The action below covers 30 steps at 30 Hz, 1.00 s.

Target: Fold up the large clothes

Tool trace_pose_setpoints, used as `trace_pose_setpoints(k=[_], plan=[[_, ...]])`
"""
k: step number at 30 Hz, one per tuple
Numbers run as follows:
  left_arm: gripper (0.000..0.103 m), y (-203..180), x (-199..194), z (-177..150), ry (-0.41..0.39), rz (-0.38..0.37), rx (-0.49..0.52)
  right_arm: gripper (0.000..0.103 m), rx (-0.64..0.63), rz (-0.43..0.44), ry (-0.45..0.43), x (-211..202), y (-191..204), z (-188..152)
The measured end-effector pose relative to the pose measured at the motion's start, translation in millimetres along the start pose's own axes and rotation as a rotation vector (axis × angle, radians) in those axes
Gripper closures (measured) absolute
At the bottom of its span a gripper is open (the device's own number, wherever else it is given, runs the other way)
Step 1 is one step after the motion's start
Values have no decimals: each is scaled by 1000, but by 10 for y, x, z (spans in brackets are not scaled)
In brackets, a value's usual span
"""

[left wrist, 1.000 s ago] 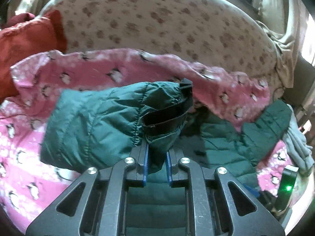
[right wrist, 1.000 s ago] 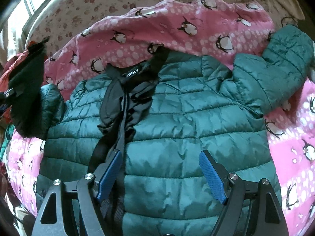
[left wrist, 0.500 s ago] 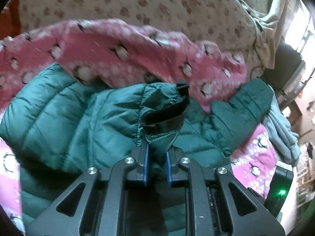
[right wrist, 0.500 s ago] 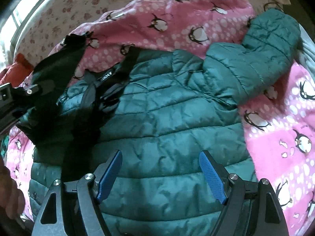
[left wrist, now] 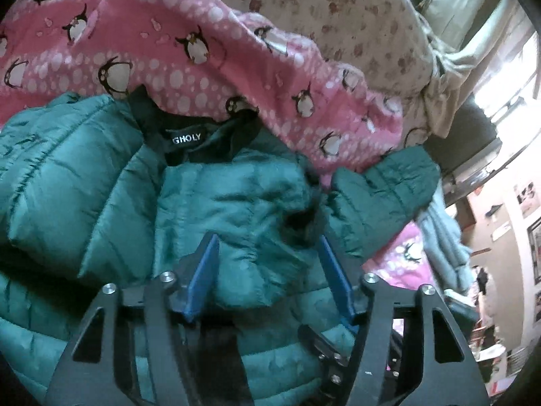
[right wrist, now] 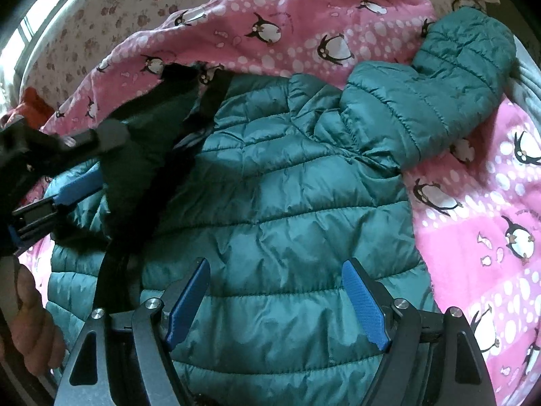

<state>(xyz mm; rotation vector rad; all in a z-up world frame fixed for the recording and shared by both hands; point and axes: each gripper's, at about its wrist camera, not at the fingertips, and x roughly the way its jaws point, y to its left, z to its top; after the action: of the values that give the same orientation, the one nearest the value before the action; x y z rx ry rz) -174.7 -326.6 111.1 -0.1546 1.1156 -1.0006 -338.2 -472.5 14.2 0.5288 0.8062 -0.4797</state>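
A teal quilted puffer jacket (right wrist: 304, 203) lies front-up on a pink penguin blanket (right wrist: 490, 220). Its black collar with a label (left wrist: 184, 138) points away from me. One sleeve (left wrist: 243, 203) is folded across the jacket's chest. It lies loose between the blue pads of my left gripper (left wrist: 267, 240), whose jaws are opening and do not press on it. From the right wrist view the left gripper (right wrist: 98, 162) shows at the left edge. The other sleeve (right wrist: 439, 101) stretches out to the right. My right gripper (right wrist: 275, 264) hovers open over the jacket's lower half, holding nothing.
A floral bed sheet (left wrist: 338, 6) lies under and beyond the blanket. A red garment (right wrist: 32, 105) sits at the far left and a grey cloth (left wrist: 443, 237) hangs off the right side. A person's hand (right wrist: 33, 321) grips the left tool. Room clutter stands past the bed's right edge.
My left gripper carried the sleeve cuff across and down onto the jacket's chest, then its jaws parted and released it. The right gripper stayed open, shifting only slightly.
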Motion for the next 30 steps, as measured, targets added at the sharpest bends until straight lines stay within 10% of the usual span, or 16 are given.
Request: trace_pose_setpoints(k=[7,18,23,30], plan=[[40,238,-512,110,-47,47,10,24,2,57,7,-140,-18,-38],[40,1267,-1021,82,-140,434,-63,24,122,189,3,63,134,308],[40,1589,-964,19,-107,511,-104,85,15,164,3,261,409,424],[40,1818,-636,-97,-23,531,-107,95,-64,-15,-145,87,285,653]])
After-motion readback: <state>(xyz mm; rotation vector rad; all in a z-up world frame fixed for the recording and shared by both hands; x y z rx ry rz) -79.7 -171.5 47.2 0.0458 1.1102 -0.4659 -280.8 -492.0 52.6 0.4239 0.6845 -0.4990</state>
